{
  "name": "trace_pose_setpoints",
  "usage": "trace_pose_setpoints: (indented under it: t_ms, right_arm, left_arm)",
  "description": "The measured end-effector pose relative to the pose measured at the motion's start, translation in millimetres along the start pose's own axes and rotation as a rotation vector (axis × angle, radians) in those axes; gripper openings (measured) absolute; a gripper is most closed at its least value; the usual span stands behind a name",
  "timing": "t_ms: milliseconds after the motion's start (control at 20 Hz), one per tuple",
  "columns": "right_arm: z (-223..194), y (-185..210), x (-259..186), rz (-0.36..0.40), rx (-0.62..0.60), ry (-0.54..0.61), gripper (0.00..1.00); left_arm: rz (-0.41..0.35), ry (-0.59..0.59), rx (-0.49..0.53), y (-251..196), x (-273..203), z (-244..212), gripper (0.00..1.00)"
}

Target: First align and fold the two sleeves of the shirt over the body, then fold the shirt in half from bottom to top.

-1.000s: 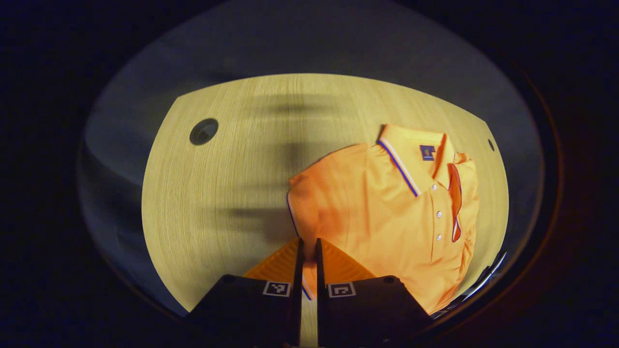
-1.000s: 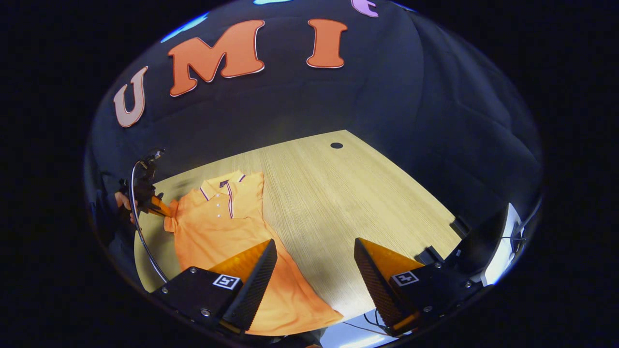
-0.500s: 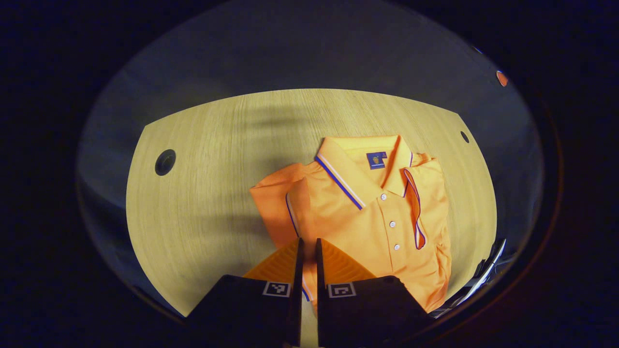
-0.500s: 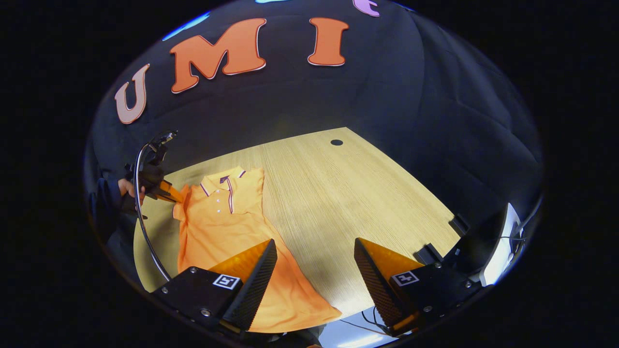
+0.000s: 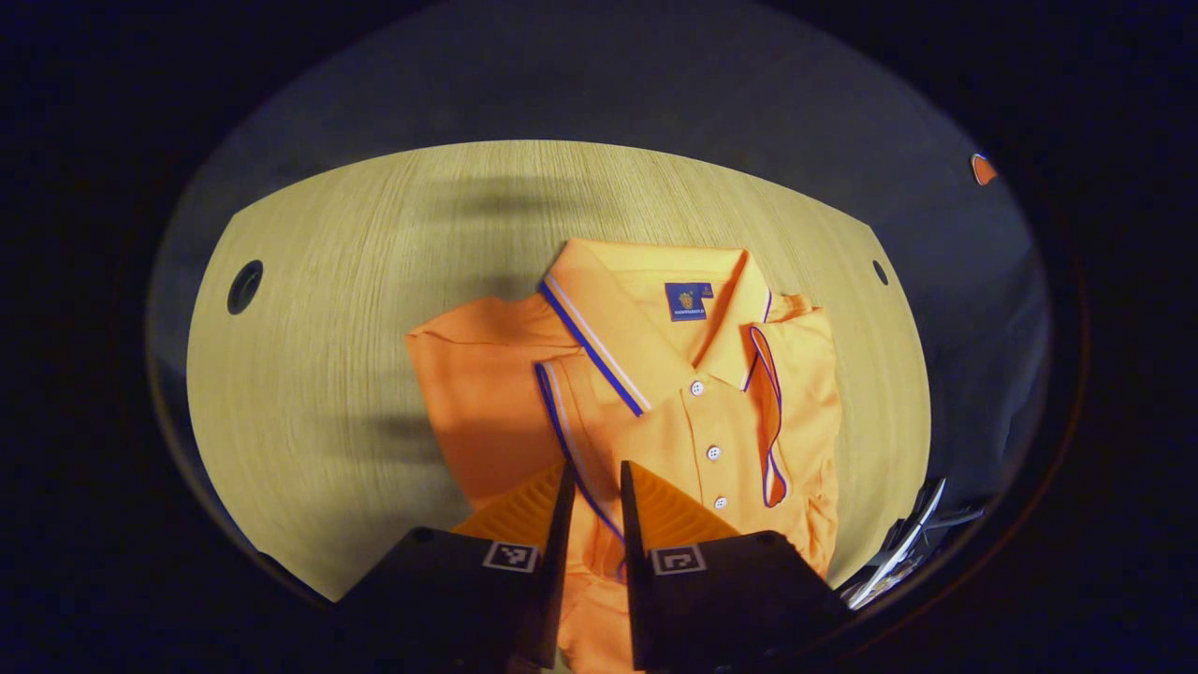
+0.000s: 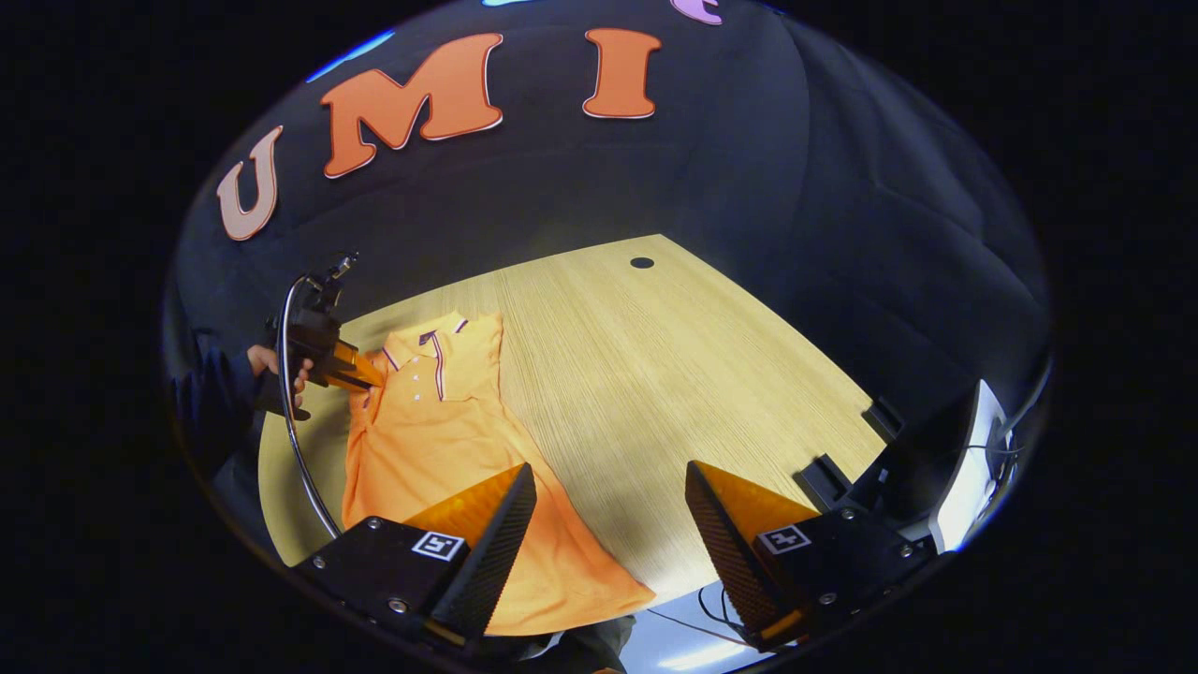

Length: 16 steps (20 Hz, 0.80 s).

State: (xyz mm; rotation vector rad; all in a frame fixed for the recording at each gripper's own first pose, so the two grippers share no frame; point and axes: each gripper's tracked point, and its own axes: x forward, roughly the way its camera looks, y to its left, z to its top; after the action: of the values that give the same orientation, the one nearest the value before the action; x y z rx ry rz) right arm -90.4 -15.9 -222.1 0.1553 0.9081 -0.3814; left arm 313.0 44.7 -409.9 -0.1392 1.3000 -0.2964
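Pale wood-grain bench (image 6: 655,374) carried the orange shirt (image 5: 674,412), lying flat near its left edge with the collar toward the booth wall. The left gripper (image 5: 591,487) had its jaws pinched on the blue-trimmed sleeve cuff (image 5: 562,421), held over the shirt's chest. The right gripper (image 6: 608,524) hovered above the hem (image 6: 562,580), jaws spread wide.

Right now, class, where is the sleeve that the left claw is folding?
In the left gripper view the sleeve lies folded over the shirt's chest, just left of the button placket and below the collar, its trimmed edge running down between the left claw's fingers.
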Motion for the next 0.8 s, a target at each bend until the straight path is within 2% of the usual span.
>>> trace_pose_setpoints:
  t_ms: [50,100,200,300,350,450,650,750,800]
  right_arm:
    - [0,-1,1,0.006,-0.002,0.002,0.98]
    - [1,-1,3,0.011,-0.003,0.003,0.98]
    - [4,1,8,0.035,-0.012,0.004,0.98]
    - [8,4,13,0.067,-0.042,0.002,0.98]
    - [10,7,15,0.09,-0.053,0.0,0.98]
    - [12,13,18,0.14,-0.072,-0.001,0.99]
    - [10,19,26,0.21,-0.116,0.012,0.99]
    - [6,23,29,0.25,-0.137,0.025,0.99]
    - [2,23,31,0.266,-0.151,0.037,0.99]
  left_arm:
    - [-0.025,0.003,-0.002,-7,-3,-2,0.51]
    - [-0.037,0.0,0.0,-11,-5,-3,0.65]
    - [-0.028,-0.025,0.004,-12,-12,-7,0.76]
    - [0.015,-0.061,0.015,-6,-28,-12,0.91]
    - [0.042,-0.082,0.001,-2,-36,-16,0.95]
    - [0.032,-0.121,-0.037,-7,-58,-24,0.96]
    - [0.066,-0.209,-0.052,-7,-101,-38,0.97]
    - [0.047,-0.24,-0.093,-15,-117,-51,0.97]
    - [0.04,-0.246,-0.111,-18,-123,-60,0.94]
